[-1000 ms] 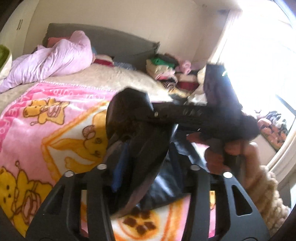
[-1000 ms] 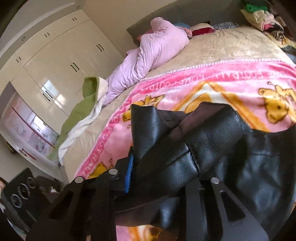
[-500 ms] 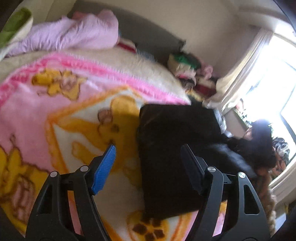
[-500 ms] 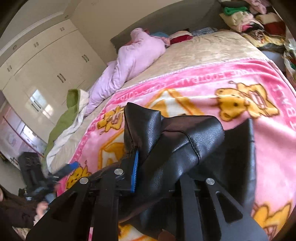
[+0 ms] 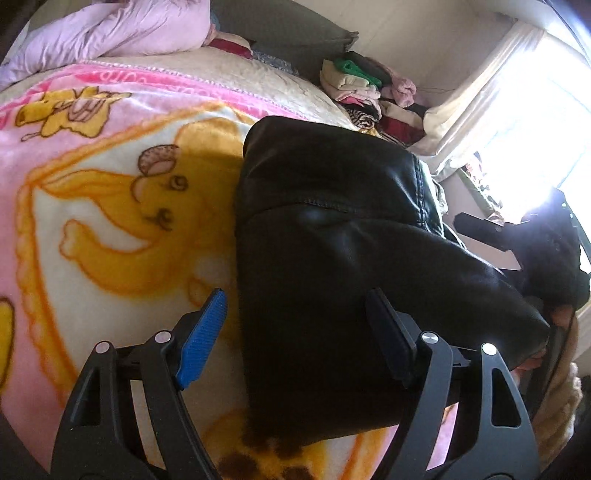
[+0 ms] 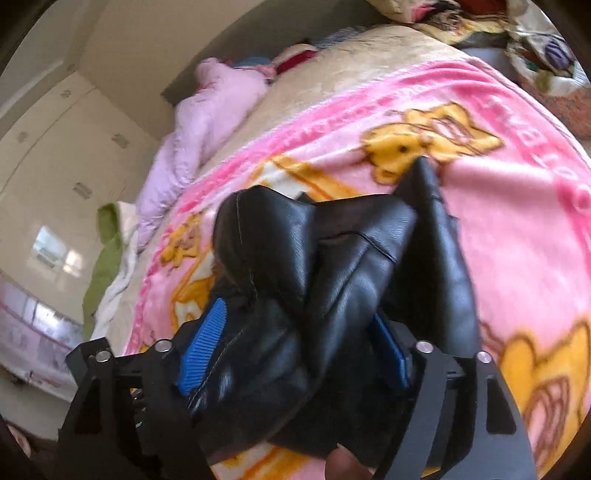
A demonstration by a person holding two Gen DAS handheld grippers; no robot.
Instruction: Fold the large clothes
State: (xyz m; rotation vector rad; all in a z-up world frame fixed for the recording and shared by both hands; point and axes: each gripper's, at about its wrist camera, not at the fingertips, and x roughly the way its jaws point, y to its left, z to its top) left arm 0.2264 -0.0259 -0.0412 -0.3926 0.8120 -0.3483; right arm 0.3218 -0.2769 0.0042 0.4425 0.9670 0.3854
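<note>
A black leather garment point(image 5: 332, 266) lies folded on the pink cartoon blanket point(image 5: 103, 206). My left gripper point(image 5: 295, 336) is open and empty, hovering over the garment's near left edge, its blue pad point(image 5: 201, 343) over the blanket. In the right wrist view the bunched end of the garment point(image 6: 325, 280) sits between the blue pads point(image 6: 201, 350) of my right gripper point(image 6: 295, 350), whose jaws stand apart around it. The right gripper body point(image 5: 524, 236) shows at the right in the left wrist view.
A pink quilt point(image 5: 122, 33) lies at the head of the bed. A pile of clothes point(image 5: 369, 88) sits at the far right by a bright window. White wardrobes point(image 6: 55, 155) and a green cloth point(image 6: 103, 266) stand left of the bed.
My left gripper let go of the garment, opened and pulled back. The garment now lies flat on the blanket. My right gripper's jaws have widened around the bunched end.
</note>
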